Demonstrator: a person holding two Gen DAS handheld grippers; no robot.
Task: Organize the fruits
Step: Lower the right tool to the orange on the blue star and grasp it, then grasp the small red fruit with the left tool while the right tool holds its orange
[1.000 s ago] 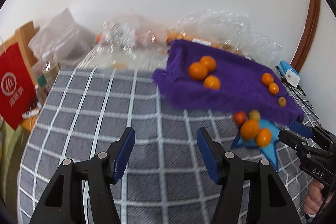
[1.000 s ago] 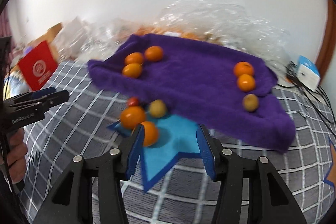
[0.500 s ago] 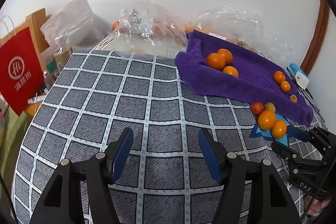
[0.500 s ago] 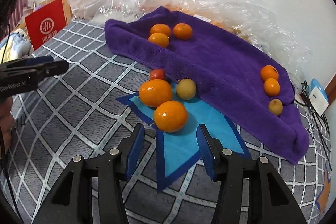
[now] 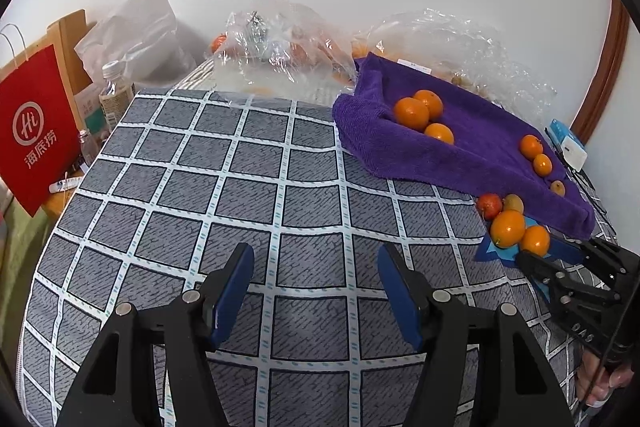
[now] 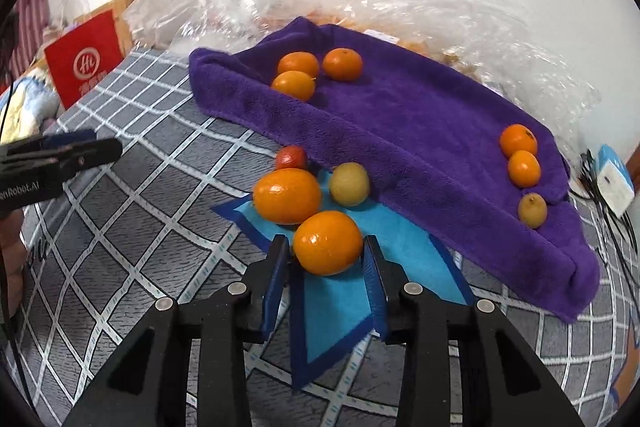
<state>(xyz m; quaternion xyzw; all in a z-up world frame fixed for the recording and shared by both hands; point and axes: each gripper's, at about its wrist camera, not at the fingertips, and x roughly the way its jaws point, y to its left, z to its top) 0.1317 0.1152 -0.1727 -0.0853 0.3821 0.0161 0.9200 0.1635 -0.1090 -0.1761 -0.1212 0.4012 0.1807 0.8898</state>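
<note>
The right gripper is closing on the nearest orange, which is sitting on the blue star mat. Its jaws have just been narrowing, and both blue pads are now lying against the orange's 2 sides. At 11 o'clock from this fruit, a second orange is resting on the mat, with a yellow-green fruit at 1 o'clock and a small red fruit beyond them. The purple towel is spreading across 12 to 3 o'clock, carrying 3 oranges near its far left end and 3 smaller fruits near its right end.

The left gripper is hovering over the grey checked cloth, jaws standing apart with nothing between them. In its view, the fruit pile is lying at 3 o'clock, with a red paper bag at 9 o'clock.
</note>
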